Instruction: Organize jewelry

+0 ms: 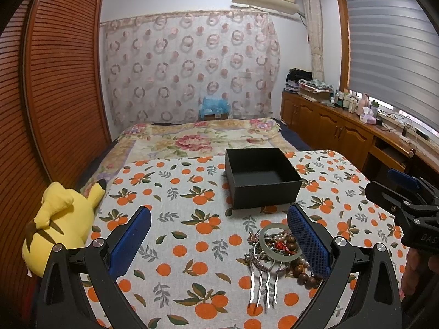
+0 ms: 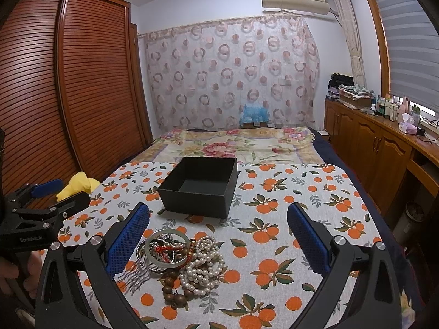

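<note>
A pile of jewelry [image 1: 277,252] lies on the orange-print cloth: a pale green bangle [image 1: 279,242], a silver hair comb [image 1: 263,288], brown wooden beads [image 1: 304,274], and in the right wrist view [image 2: 178,257] also a pearl strand [image 2: 203,263]. An empty black box [image 1: 260,178] stands behind the pile; it also shows in the right wrist view [image 2: 200,186]. My left gripper [image 1: 219,244] is open, its right finger beside the pile. My right gripper [image 2: 219,241] is open and empty, its left finger beside the pile.
The cloth covers a table [image 2: 315,192] in front of a floral bed [image 2: 233,145]. A yellow plush toy [image 1: 60,219] lies at the table's left edge. A wooden wardrobe [image 1: 55,82] stands left, low cabinets [image 1: 343,126] right.
</note>
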`<state>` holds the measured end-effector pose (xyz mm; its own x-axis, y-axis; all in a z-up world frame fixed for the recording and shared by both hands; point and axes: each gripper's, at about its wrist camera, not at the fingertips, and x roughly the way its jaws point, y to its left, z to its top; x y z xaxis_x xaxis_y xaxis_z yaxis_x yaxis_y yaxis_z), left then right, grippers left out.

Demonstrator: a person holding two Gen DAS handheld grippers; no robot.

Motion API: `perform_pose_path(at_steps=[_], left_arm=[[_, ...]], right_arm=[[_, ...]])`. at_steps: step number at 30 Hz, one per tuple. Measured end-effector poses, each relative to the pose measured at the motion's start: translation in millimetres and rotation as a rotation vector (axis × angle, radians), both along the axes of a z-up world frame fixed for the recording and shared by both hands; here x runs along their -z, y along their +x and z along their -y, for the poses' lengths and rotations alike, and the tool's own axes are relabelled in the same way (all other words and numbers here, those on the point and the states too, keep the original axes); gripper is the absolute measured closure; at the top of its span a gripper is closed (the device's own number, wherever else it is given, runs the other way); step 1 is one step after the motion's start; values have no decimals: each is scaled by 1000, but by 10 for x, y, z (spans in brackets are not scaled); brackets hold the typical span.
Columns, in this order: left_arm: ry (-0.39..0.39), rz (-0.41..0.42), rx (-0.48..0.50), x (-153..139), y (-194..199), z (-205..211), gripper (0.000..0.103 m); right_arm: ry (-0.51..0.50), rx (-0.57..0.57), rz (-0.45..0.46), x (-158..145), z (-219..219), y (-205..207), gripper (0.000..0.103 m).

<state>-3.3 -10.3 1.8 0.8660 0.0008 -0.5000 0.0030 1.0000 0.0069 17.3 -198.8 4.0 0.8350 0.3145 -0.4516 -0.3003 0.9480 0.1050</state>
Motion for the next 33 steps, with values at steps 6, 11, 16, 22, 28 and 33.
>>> perform_pose_path(at_steps=[6, 11, 16, 22, 28, 33], left_arm=[[1, 1, 0, 3, -3, 2, 7], [0, 1, 0, 4, -6, 9, 7], [1, 1, 0, 7, -4, 5, 7], [1, 0, 1, -21, -15, -6, 7], [0, -4, 4, 3, -8, -25, 7], [-1, -5, 7, 4, -21, -23, 7]], right_arm=[[1, -2, 0, 8, 0, -19, 2], [2, 1, 1, -23, -4, -1, 2], [2, 1, 3, -45, -2, -39, 2], [3, 1, 3, -57, -11, -3, 2], [3, 1, 4, -37, -11, -5, 2], [3, 1, 6, -30, -11, -8, 2]])
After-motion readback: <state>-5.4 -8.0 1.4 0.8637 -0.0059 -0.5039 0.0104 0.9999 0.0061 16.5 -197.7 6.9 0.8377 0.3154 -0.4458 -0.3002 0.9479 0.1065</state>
